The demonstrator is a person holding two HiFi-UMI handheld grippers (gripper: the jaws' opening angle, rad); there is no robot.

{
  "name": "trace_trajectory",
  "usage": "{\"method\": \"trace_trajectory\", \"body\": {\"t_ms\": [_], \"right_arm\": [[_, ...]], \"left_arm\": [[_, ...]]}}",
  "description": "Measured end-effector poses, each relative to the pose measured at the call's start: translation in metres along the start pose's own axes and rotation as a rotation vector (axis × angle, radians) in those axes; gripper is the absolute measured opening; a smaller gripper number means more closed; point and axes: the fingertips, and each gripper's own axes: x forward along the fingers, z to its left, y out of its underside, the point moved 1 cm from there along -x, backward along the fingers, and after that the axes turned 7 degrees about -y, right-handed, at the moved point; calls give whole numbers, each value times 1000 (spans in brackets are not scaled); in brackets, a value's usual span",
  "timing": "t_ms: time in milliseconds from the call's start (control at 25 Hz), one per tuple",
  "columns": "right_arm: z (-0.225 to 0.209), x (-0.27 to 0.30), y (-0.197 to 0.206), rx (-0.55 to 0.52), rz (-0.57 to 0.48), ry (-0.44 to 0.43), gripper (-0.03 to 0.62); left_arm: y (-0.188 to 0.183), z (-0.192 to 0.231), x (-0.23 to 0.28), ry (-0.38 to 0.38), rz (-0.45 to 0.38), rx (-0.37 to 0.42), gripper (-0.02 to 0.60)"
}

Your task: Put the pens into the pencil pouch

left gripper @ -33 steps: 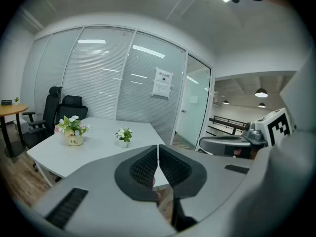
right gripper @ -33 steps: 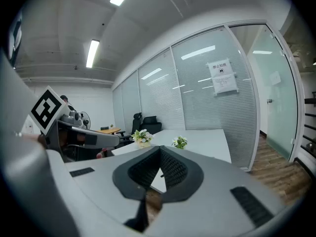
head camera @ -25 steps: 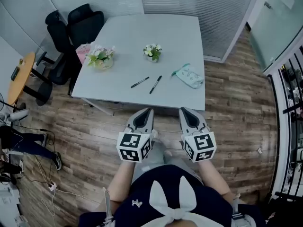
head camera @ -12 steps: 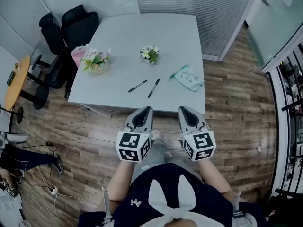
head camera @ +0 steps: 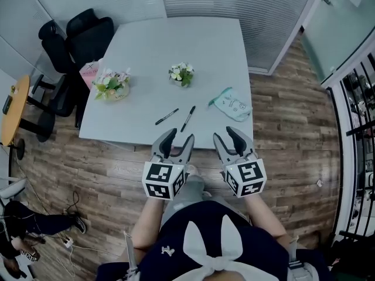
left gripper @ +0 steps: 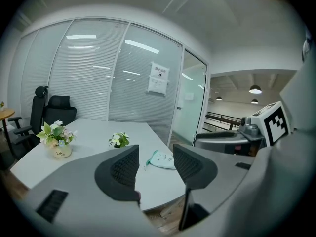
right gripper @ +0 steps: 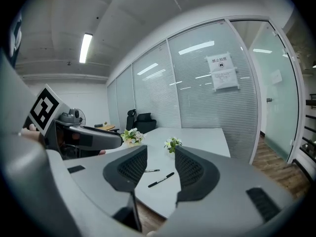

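Pens (head camera: 188,118) look light, stiff and roll-prone, best pinched mid-barrel, pencil pouch (head camera: 232,104) limp; left gripper (head camera: 180,136) and right gripper (head camera: 225,133) have just opened wide, both empty.

The head view looks steeply down from above the person. It holds the whole surface (head camera: 164,45) in the upper half of the frame, with the left tool (head camera: 180,136) and right tool (head camera: 226,133) at lower centre.

Each gripper view sits low, directly behind its own jaws, close to the near edge of the surface, and faces almost level across it toward the glass partition (left gripper: 94,73).

The left gripper view frames the pencil pouch (head camera: 231,104) at centre. The right gripper view frames the pens (head camera: 188,118) at centre.

All three views share the surface and both flower pots (head camera: 110,85). Each gripper view catches the other tool at its frame edge.
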Motion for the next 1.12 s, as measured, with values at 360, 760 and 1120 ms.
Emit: {"method": "trace_trajectory", "body": {"t_ms": [360,760,1120], "right_arm": [[-35,30,9,61,87,12,218],[-75,62,14,164,140,52,215],[-101,106,20,205,176,95,209]], "left_arm": [[-1,40,33,-38,40,-2,215],[-1,76,63,-54,78,-16,215],[-4,119,84,-68,88,-31,215]]}}
